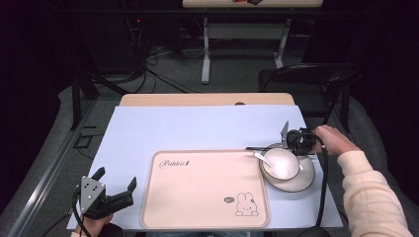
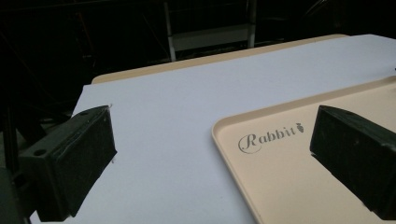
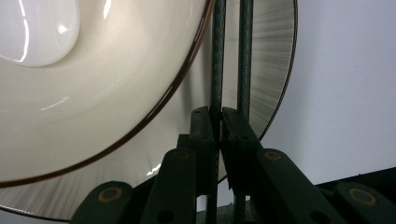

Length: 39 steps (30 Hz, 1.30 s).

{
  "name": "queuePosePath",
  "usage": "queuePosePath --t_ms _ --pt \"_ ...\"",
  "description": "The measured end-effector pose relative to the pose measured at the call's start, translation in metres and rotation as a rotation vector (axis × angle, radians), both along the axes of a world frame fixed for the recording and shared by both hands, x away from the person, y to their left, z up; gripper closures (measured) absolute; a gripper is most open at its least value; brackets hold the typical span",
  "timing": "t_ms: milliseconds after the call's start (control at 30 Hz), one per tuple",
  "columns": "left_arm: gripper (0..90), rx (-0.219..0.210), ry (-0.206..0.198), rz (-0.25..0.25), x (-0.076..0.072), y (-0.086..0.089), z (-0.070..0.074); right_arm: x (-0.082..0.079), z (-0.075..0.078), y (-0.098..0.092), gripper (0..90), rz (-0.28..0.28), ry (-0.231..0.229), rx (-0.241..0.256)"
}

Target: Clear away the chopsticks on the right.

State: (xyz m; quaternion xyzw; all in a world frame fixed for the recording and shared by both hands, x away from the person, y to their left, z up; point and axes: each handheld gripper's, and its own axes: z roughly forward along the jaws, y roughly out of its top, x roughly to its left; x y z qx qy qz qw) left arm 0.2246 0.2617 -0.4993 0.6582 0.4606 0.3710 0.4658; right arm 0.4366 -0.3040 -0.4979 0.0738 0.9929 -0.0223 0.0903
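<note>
Chopsticks (image 3: 231, 56), a pair of thin dark green sticks, were clamped between the closed black jaws of the right gripper (image 3: 218, 122), whose view showed one stick pinched in the narrow gap and the other running just beside it, both reaching away across the plate. In the high view the right gripper (image 1: 295, 140) sat at the right side of the table, at the far edge of a round grey-rimmed ceramic plate (image 1: 307, 178), with the person's right hand (image 1: 332, 139) behind it and a pale pink sleeve (image 1: 370, 197) running to the near right corner. The dark sticks (image 1: 259, 147) pointed left from the jaws, over the far rim of a white glossy bowl (image 1: 281, 163) that stood on the plate. A white spoon (image 1: 261, 157) rested at the bowl's left rim. Left of the plate, and touching or slightly under its edge, lay a beige rectangular plastic tray (image 1: 197, 197) printed with the word "Rabbit" and a small rabbit drawing. All of this stood on a pale blue sheet (image 1: 197, 128) covering the wooden table (image 1: 207, 99). The left gripper (image 1: 116, 183) hovered at the near left, just beside the tray's left edge, its jaws spread wide apart with nothing between them; its own view showed the tray corner (image 2: 280, 154) between the two black jaws.
</note>
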Motion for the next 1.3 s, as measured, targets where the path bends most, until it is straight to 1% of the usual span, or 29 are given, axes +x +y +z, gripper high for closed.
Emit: queuePosePath --t_ms 33,200,267,300,333,367,400,433,500,700,733,767,833,867,900,933,967,1000,1033,1100,1233,1267,1300 --pt "0.0 0.0 0.0 0.0 0.0 0.0 0.0 0.001 -0.002 0.0 83.3 0.002 -0.002 0.013" --pt "0.0 0.0 -0.002 0.0 0.0 0.0 0.0 0.002 -0.003 0.0 84.8 0.01 0.009 0.016" --pt "0.0 0.001 -0.003 0.001 0.0 0.0 0.0 0.002 -0.002 0.0 85.0 0.017 0.013 0.01" --pt "0.0 0.0 -0.003 0.002 0.0 0.0 0.0 0.002 -0.002 -0.001 85.1 0.022 0.012 0.021" --pt "0.0 0.0 -0.003 0.002 0.0 0.0 0.0 0.002 -0.002 -0.001 85.1 0.022 0.012 0.021" --pt "0.0 -0.001 -0.003 0.003 0.0 0.0 0.0 0.001 -0.002 -0.002 85.2 0.0 0.015 0.025" --pt "0.0 0.0 -0.002 0.002 0.0 0.0 0.0 0.001 0.0 -0.003 85.3 0.013 0.008 0.029" --pt "0.0 0.001 -0.001 0.001 0.0 0.0 0.0 0.0 0.002 -0.003 85.4 -0.005 0.01 0.025" --pt "0.0 0.001 -0.001 0.001 0.0 0.0 0.0 -0.001 0.004 -0.004 85.4 -0.002 0.001 0.026" --pt "0.0 0.0 0.0 0.0 0.0 0.0 0.0 -0.001 0.004 -0.004 85.4 -0.002 0.001 0.026" --pt "0.0 0.0 -0.001 0.0 0.0 0.0 0.0 -0.003 0.013 -0.007 85.4 -0.027 -0.027 0.052" --pt "0.0 -0.001 -0.001 0.0 0.0 0.0 0.0 -0.005 0.018 -0.008 85.4 -0.047 -0.033 0.043" --pt "0.0 0.0 -0.001 0.0 0.0 0.0 0.0 -0.004 0.024 -0.009 85.4 -0.047 -0.05 0.075" --pt "0.0 0.0 -0.001 0.0 0.0 0.0 0.0 -0.005 0.028 -0.008 85.4 -0.056 -0.048 0.08" --pt "0.0 0.0 -0.001 -0.001 0.0 0.0 0.0 -0.004 0.031 -0.008 85.4 -0.055 -0.056 0.085" --pt "0.0 0.0 -0.002 0.0 0.0 0.0 0.0 -0.005 0.036 -0.006 85.4 -0.064 -0.057 0.086" --pt "0.0 -0.001 -0.002 0.001 0.0 0.0 0.0 -0.006 0.037 -0.005 85.4 -0.081 -0.055 0.087" --pt "0.0 -0.002 -0.003 0.002 0.0 0.0 0.0 -0.007 0.038 -0.003 85.4 -0.082 -0.058 0.069" --pt "0.0 -0.001 -0.004 0.001 0.0 0.0 0.0 -0.008 0.039 -0.002 85.3 -0.091 -0.048 0.061" --pt "0.0 -0.001 -0.004 0.0 0.0 0.0 0.0 -0.008 0.042 0.001 85.4 -0.108 -0.057 0.043" --pt "0.0 -0.003 -0.003 0.002 0.0 0.001 0.0 -0.009 0.055 0.005 85.4 -0.159 -0.07 0.064" --pt "0.0 -0.003 -0.004 0.002 0.0 0.0 0.0 -0.01 0.057 0.006 85.4 -0.164 -0.087 0.069" --pt "0.0 -0.002 -0.003 0.001 0.0 0.0 0.0 -0.012 0.06 0.008 85.4 -0.179 -0.085 0.073"
